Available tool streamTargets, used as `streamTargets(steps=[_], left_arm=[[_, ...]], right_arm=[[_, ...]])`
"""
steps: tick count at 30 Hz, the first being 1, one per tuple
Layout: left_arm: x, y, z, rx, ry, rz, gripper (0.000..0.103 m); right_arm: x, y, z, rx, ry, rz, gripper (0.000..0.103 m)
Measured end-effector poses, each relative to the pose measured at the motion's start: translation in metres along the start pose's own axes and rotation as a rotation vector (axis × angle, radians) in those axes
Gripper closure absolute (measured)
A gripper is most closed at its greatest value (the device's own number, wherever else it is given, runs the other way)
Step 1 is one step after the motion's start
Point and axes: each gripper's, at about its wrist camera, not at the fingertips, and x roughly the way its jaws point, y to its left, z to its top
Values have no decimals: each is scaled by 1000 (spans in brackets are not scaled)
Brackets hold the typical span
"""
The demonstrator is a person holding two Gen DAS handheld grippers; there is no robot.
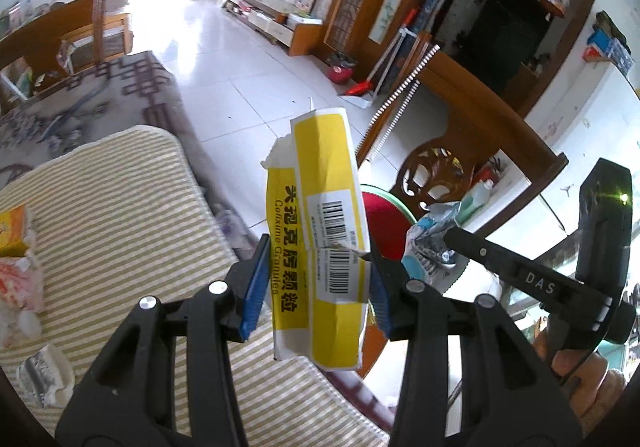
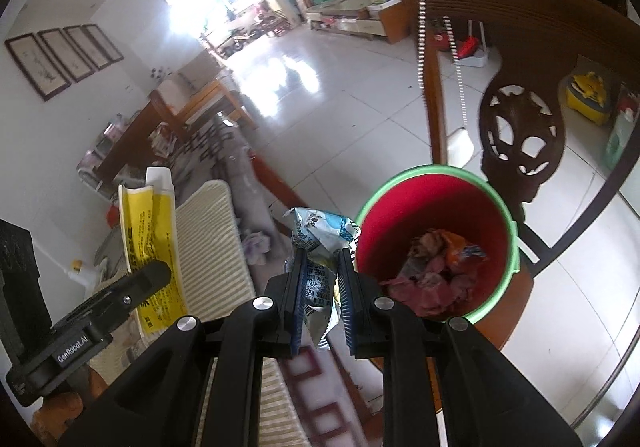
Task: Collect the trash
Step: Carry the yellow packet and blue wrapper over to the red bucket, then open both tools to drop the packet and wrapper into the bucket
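Your left gripper [image 1: 318, 283] pinches a flattened yellow medicine box [image 1: 320, 231] between its blue pads [image 1: 256, 287], which press against the box's two side edges low on its length. Most of the carton stands up past the fingertips and a shorter part hangs below them. It is held in the air above the edge of the striped cushion [image 1: 120, 227], to the left of the red bin [image 2: 436, 239]. Farther left on that cushion lie a few other scraps, among them a crumpled grey wrapper [image 1: 40, 379].

Your right gripper [image 2: 322, 295] has its fingers closed tight on a crumpled blue-and-white wrapper [image 2: 320, 235]. The wrapper bunches out above the fingertips and a thin tail hangs down between the pads. It sits just beside the bin's green rim [image 2: 516, 243], on the left side and not yet over the opening. Inside the bin lies a heap of crumpled paper and wrappers [image 2: 436, 263]. A carved wooden chair [image 2: 520, 135] stands behind the bin.
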Motion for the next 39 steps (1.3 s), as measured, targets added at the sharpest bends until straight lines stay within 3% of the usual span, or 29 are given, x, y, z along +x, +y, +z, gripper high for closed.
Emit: streamTargets(steps=[12, 27, 31, 32, 33, 34, 39], left_arm=[[48, -37, 15, 70, 62, -50, 61], [98, -64, 21, 113, 142, -73, 61], [105, -67, 23, 112, 144, -89, 52], [107, -68, 23, 110, 144, -92, 46], [108, -68, 23, 106, 144, -96, 43], [108, -68, 22, 102, 144, -99, 38], [101, -62, 16, 102, 145, -96, 35]], right_arm=[[1, -47, 18, 65, -17, -52, 87], [12, -71, 29, 95, -5, -88, 87], [16, -79, 35, 105, -15, -95, 86], [17, -81, 37, 109, -19, -89, 77], [18, -83, 39, 115, -17, -82, 49], [20, -84, 40, 126, -16, -77, 41], [17, -83, 38, 144, -35, -90, 39]])
